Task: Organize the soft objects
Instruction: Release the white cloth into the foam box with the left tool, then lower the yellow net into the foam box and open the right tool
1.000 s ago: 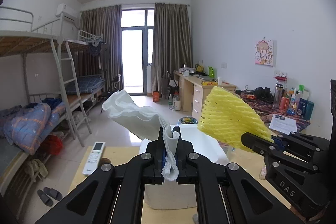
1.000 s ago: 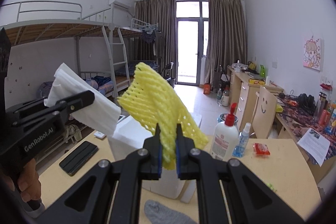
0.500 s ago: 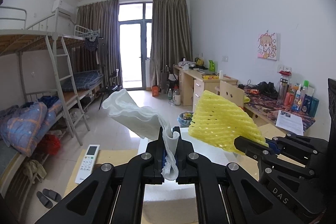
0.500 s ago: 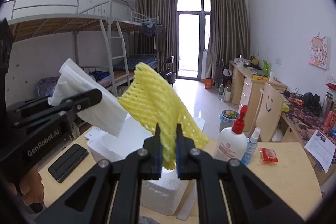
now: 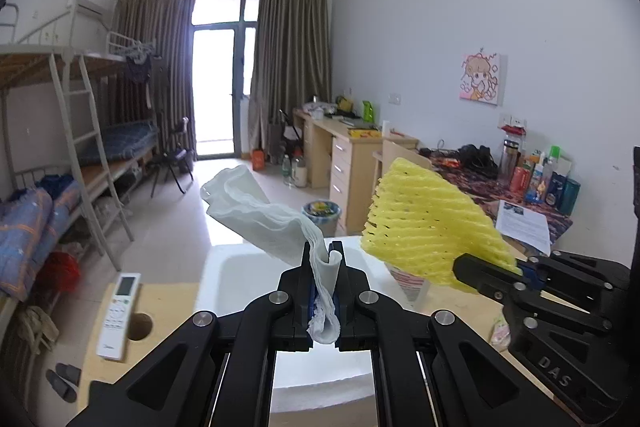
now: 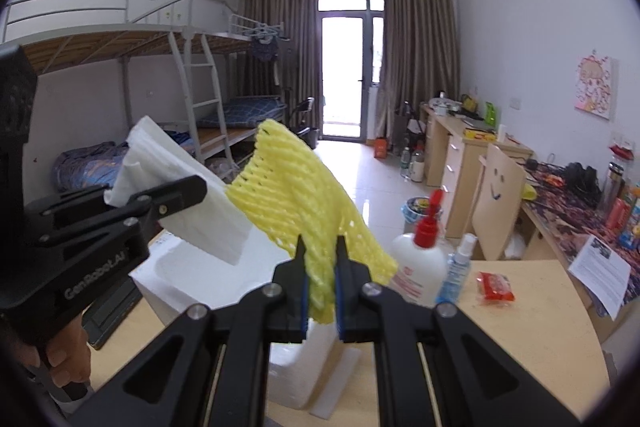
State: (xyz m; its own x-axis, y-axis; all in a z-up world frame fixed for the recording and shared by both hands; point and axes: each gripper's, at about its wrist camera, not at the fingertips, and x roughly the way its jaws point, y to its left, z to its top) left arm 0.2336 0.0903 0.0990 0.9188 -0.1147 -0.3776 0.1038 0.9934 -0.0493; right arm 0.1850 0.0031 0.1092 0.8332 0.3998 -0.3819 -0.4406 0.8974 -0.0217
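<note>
My left gripper (image 5: 324,253) is shut on a white foam sheet (image 5: 260,217) that sticks up and to the left above a white foam box (image 5: 236,279). In the right wrist view the same gripper (image 6: 192,193) holds that sheet (image 6: 176,199) at the left. My right gripper (image 6: 320,247) is shut on a yellow foam net sleeve (image 6: 296,195), held over the box (image 6: 192,279). In the left wrist view the right gripper (image 5: 480,273) comes in from the right with the yellow sleeve (image 5: 424,227). The two soft pieces hang close together above the box.
On the wooden table (image 6: 520,319) stand a white bottle with a red cap (image 6: 420,263), a small blue spray bottle (image 6: 456,267) and a red packet (image 6: 496,287). A white remote (image 5: 118,311) lies at the table's left. A dark phone (image 6: 112,307) lies left of the box.
Both grippers have moved forward over the white foam box, which now lies closer beneath them. The left one shifted more. Both grips are unchanged.
</note>
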